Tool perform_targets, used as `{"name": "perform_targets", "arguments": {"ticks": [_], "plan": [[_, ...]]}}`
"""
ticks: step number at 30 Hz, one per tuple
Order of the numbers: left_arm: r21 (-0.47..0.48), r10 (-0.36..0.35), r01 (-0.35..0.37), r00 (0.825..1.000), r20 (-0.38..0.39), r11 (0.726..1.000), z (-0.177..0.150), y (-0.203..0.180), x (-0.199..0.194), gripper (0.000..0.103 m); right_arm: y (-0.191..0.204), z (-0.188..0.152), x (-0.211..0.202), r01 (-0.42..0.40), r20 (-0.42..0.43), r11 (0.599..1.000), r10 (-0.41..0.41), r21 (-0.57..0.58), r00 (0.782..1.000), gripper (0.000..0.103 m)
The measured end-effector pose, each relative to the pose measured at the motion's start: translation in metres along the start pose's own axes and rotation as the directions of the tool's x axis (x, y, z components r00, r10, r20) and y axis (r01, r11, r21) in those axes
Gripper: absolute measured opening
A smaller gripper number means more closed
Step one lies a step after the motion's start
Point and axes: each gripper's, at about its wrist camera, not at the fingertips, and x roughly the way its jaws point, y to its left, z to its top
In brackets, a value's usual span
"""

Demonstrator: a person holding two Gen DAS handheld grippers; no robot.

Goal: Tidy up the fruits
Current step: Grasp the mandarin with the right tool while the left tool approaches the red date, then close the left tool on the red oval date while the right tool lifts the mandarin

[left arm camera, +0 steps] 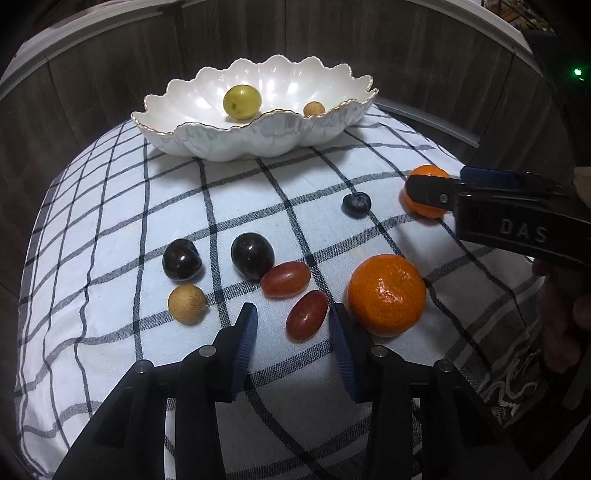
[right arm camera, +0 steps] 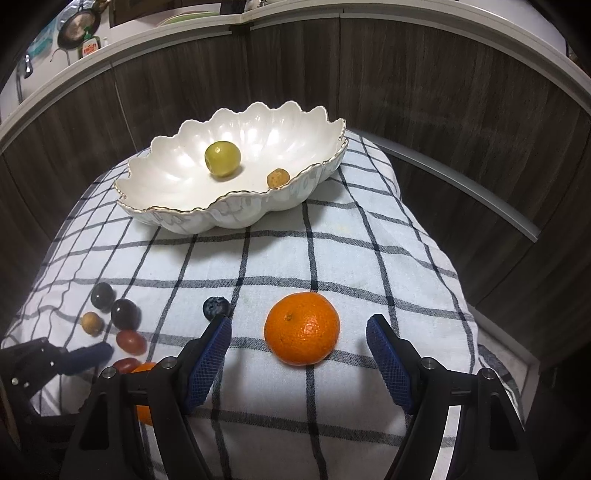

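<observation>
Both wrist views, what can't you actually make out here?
- Far mandarin, left wrist view: partly covered by the right hand-held gripper, so contact is unclear.
- Near mandarin, right wrist view: mostly hidden behind that hand-held gripper's finger.
- Shelf items, right wrist view: too small and blurred.

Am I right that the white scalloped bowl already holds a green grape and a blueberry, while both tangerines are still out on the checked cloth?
Not quite. Beside the green grape, the bowl holds a small tan fruit, not a blueberry. The blueberry lies on the checked cloth, as the right wrist view shows. Both tangerines are still out there.
</observation>
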Motion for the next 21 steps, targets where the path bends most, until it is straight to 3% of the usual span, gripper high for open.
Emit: {"name": "perform_targets", "arguments": {"ticks": [7,12,21], "plan": [[0.004,-0.015,0.015,1.0,0.018,1.0,-0.001,0.002,0.0,0.035,0.0,0.0,0.011,0.003,0.002,1.0,-0.003,0.004,1.0,0.075],[0.013,-0.024,0.023,0.999,0.026,1.0,0.0,0.001,0.0,0.027,0.0,-0.003,0.023,0.004,-0.042,1.0,-0.004,0.002,0.999,0.048],[0.02,-0.032,0.031,0.999,0.027,0.999,0.0,-0.001,-0.002,0.021,-0.002,-0.003,0.021,-0.003,-0.039,1.0,0.004,0.013,0.999,0.046]]}}
